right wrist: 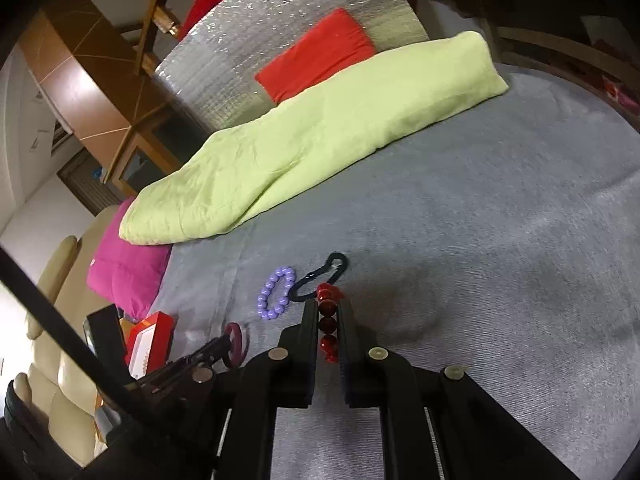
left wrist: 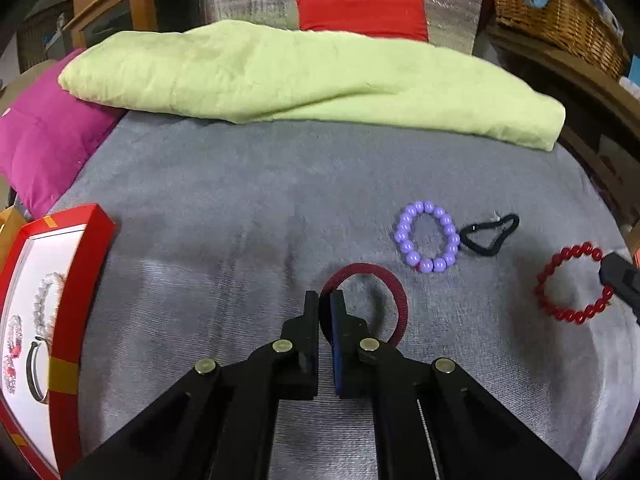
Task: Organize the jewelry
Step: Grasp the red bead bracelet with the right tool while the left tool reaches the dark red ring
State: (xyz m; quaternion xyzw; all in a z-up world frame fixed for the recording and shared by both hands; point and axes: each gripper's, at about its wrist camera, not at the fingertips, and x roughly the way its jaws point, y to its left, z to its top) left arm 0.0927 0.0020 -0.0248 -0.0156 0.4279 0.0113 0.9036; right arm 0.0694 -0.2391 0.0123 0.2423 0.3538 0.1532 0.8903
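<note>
You have each tool clamped on a loose band, the left tool on the dark red ring, the right tool on the red bead bracelet, presumably because both belong in the red box

The open box sits at the blanket's left edge with bracelets inside. Well right of the box lies a ribbed ring; farther right, a beaded bracelet touches a hair tie. Behind the box lies a folded cloth.
</note>
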